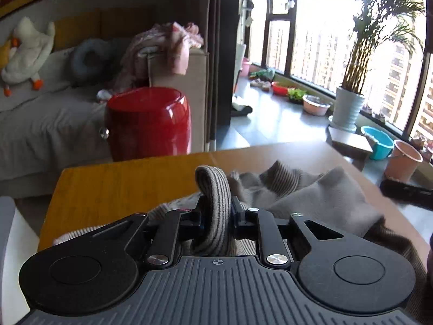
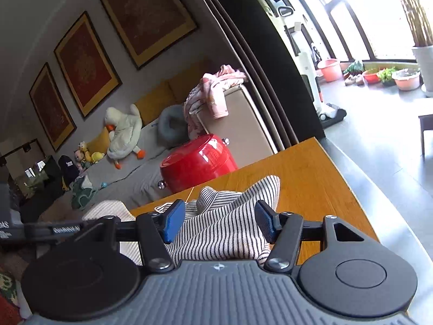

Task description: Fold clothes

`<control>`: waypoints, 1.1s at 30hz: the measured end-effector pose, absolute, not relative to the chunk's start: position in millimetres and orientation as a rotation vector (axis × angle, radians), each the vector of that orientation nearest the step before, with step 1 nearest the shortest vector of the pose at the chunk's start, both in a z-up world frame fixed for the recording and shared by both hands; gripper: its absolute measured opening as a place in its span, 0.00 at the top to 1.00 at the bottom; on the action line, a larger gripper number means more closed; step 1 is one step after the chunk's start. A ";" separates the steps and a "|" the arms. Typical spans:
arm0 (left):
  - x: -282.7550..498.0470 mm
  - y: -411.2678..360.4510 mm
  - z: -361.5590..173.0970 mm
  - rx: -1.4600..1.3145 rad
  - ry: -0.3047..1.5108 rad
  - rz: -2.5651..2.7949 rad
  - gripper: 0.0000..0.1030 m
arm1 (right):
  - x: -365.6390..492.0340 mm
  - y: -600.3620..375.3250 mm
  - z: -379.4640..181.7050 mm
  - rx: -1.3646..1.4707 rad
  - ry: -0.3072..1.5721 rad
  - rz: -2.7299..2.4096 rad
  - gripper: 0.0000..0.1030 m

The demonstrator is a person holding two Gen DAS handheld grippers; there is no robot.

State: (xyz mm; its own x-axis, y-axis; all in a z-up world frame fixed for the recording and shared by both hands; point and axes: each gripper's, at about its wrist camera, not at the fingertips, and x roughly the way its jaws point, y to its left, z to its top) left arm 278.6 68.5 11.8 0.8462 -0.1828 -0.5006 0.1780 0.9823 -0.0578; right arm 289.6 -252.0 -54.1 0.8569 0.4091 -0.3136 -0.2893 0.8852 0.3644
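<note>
Striped knit garment (image 1: 311, 192) lies rumpled on the wooden table (image 1: 113, 187), its pale grey body heaped toward the table's right side. The left gripper (image 1: 213, 216) pinches a ribbed, striped band of it, jaws pressed onto the fabric, which arches up in a loop between them. In the right wrist view the right gripper (image 2: 219, 220) has its blue-padded jaws spread wide, striped cloth lying between and beneath them ungrasped. A red stool (image 1: 147, 123) stands beyond the table, beside a grey sofa (image 1: 40, 124).
</note>
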 end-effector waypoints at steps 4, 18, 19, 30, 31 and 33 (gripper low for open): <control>290.7 78.4 2.7 -0.049 0.533 -0.163 0.82 | 289.7 -254.7 -48.5 0.277 0.367 0.322 0.44; 286.8 146.9 -22.2 -0.103 0.606 0.025 0.73 | 348.8 -208.5 -70.7 0.165 0.668 0.462 0.54; 279.0 150.9 -15.5 -0.100 0.595 0.021 0.71 | 347.4 -209.4 -72.1 0.167 0.663 0.459 0.54; 170.3 54.8 -7.8 0.310 0.684 -0.223 0.15 | 336.2 -205.6 -71.5 0.134 0.614 0.430 0.51; 168.8 48.7 -16.8 0.366 0.693 -0.199 0.20 | 334.0 -203.7 -69.4 0.120 0.601 0.411 0.51; 174.1 51.8 -28.8 0.370 0.737 -0.157 0.58 | 320.6 -198.2 -62.5 0.086 0.585 0.400 0.51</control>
State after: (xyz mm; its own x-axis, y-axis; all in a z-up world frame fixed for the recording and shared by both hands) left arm 174.1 51.8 -28.8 0.7326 -0.0110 -0.6806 0.2678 0.9239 0.2734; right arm 320.6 -198.2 -62.5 0.7595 0.3908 -0.5201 -0.3424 0.9199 0.1913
